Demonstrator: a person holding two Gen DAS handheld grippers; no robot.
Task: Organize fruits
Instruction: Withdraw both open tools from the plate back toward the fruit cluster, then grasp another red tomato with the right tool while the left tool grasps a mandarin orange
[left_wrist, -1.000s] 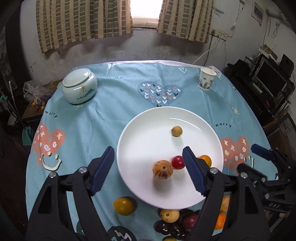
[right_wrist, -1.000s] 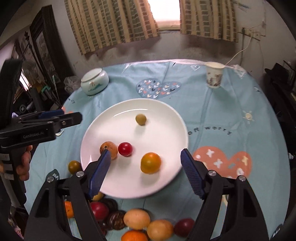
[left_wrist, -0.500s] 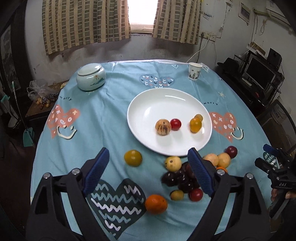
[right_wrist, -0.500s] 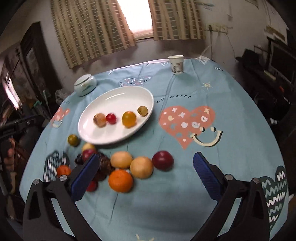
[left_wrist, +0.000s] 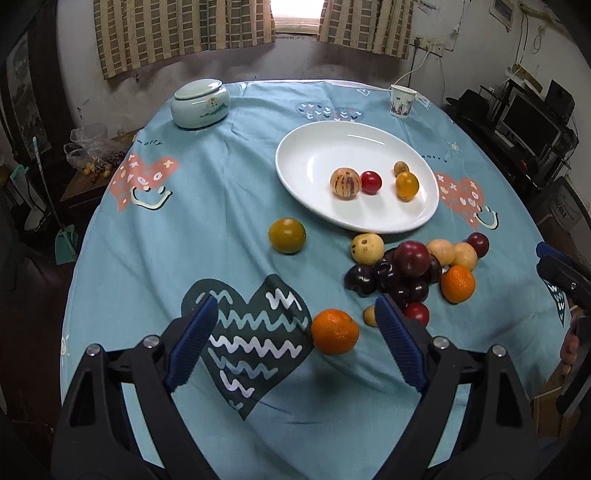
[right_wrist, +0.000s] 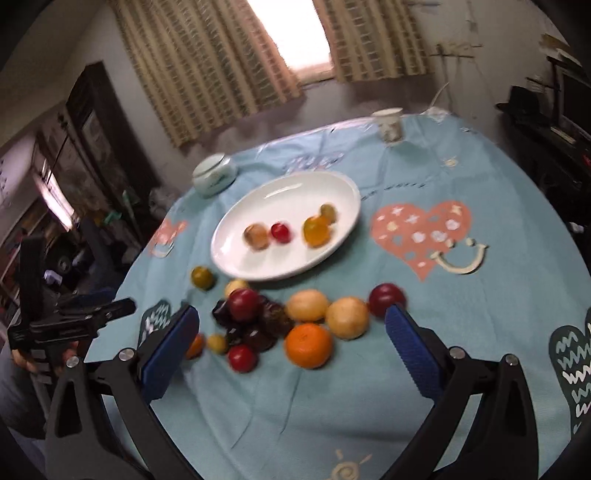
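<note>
I see a lidded celadon jar (left_wrist: 200, 104) at the far left of the blue heart-print tablecloth (left_wrist: 207, 221), a paper cup (left_wrist: 402, 100) far right, checked curtains (left_wrist: 177, 33) behind, and a monitor (left_wrist: 530, 123) off right.

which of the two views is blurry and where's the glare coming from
Right wrist view: smeared by motion blur, the fruit on the plate and the paper cup soft-edged. Left wrist view: sharp, stripes on the round fruit clear. Both views: the window blows out white, and the fisheye bends the table edge.
</note>
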